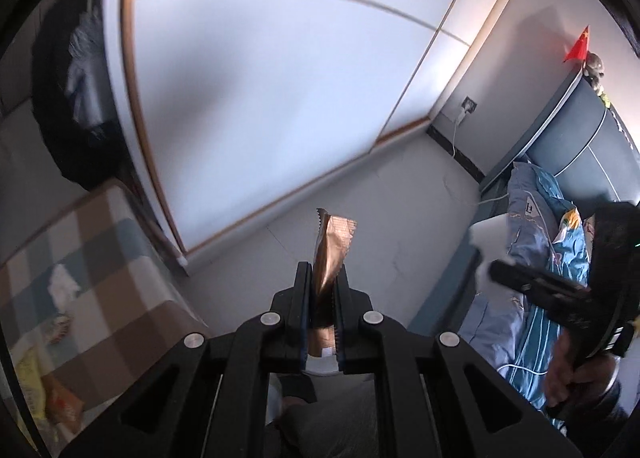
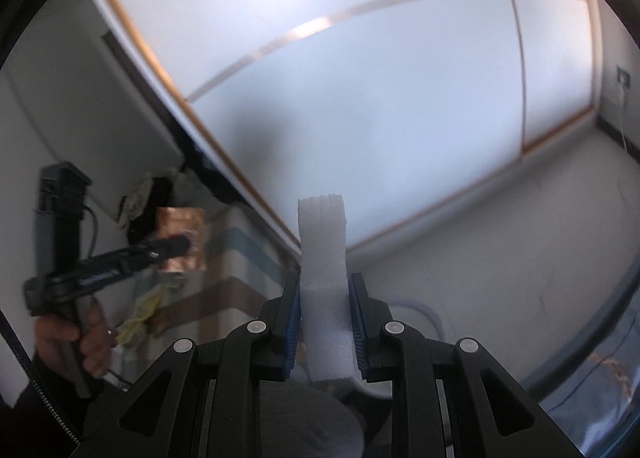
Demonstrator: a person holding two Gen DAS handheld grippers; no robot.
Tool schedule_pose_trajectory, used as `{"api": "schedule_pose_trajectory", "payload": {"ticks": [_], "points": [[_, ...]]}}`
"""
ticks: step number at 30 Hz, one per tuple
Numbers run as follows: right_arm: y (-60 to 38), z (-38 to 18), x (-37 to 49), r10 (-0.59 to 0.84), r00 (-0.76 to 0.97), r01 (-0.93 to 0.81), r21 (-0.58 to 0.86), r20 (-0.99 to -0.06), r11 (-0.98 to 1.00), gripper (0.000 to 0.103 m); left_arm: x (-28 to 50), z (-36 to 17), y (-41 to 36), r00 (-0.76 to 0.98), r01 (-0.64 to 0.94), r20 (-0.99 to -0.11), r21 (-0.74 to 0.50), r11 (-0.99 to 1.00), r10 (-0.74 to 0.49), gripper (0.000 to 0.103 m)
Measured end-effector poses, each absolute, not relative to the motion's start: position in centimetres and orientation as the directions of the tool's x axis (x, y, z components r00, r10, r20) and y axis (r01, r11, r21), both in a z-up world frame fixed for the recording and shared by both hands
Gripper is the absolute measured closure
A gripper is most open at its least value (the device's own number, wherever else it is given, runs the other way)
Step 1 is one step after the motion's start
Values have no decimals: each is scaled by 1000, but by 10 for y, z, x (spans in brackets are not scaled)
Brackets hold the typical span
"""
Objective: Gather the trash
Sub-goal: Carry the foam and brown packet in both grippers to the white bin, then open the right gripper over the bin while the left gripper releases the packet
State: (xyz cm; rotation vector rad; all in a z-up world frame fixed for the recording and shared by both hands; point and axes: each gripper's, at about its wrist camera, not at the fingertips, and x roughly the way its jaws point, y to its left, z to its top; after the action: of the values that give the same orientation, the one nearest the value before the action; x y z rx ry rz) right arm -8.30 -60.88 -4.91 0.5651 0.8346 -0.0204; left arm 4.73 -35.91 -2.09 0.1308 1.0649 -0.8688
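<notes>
My left gripper (image 1: 323,274) is shut on a shiny copper-brown wrapper (image 1: 333,248), which sticks up and forward past its tips above the pale floor. My right gripper (image 2: 325,282) is shut on a white foam strip (image 2: 323,254) that stands upright between the blue pads. In the right wrist view the left gripper (image 2: 176,246) shows at the left edge with the wrapper (image 2: 180,220) in it, held by a hand (image 2: 86,342). The right gripper (image 1: 496,268) also shows at the right of the left wrist view, with a bit of white foam (image 1: 482,272) at its tip.
A checked blanket (image 1: 100,258) at the left carries a crumpled white tissue (image 1: 62,284) and yellow and orange wrappers (image 1: 44,398). A bed with blue bedding (image 1: 532,226) is at the right. A white wardrobe (image 1: 260,98) stands ahead. A black bag (image 1: 76,106) hangs at the left.
</notes>
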Motion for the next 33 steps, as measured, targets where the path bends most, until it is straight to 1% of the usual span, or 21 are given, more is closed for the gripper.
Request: {"api": "schedule_pose_trajectory", "payload": {"ticks": [5, 8, 15, 22, 23, 24, 27, 28, 29, 31, 33], "points": [[-624, -107, -65, 235, 612, 298, 495, -755, 816, 81, 57, -53, -378, 119, 660, -837, -335, 672, -534, 97], [-634, -143, -59, 269, 558, 336, 509, -785, 792, 81, 67, -80, -388, 15, 620, -847, -410, 669, -532, 97], [-631, -229, -35, 381, 403, 403, 535, -832, 743, 81, 77, -122, -405, -89, 565, -873, -441, 697, -480, 97], [-631, -274, -22, 438, 331, 442, 547, -836, 711, 79, 83, -153, -424, -164, 546, -885, -450, 707, -436, 97], [-632, -278, -20, 440, 324, 446, 545, -838, 710, 77, 84, -158, -427, -175, 545, -886, -451, 707, -430, 97], [-633, -282, -19, 438, 316, 456, 540, -841, 707, 71, 84, -164, -430, -186, 542, -888, -449, 710, -420, 97], [-641, -292, -21, 448, 327, 473, 555, -832, 684, 59, 84, -175, -437, -210, 544, -894, -444, 712, -397, 97], [-642, -293, -23, 445, 330, 479, 554, -832, 681, 57, 83, -179, -439, -220, 544, -894, -445, 712, -390, 97], [-645, -292, -26, 443, 334, 483, 554, -832, 678, 53, 82, -182, -441, -229, 546, -895, -444, 710, -383, 97], [-650, -293, -31, 428, 347, 495, 551, -834, 672, 51, 78, -188, -447, -244, 553, -899, -437, 709, -364, 97], [-657, -292, -38, 412, 356, 511, 543, -839, 666, 45, 76, -193, -451, -262, 561, -899, -438, 702, -351, 97]]}}
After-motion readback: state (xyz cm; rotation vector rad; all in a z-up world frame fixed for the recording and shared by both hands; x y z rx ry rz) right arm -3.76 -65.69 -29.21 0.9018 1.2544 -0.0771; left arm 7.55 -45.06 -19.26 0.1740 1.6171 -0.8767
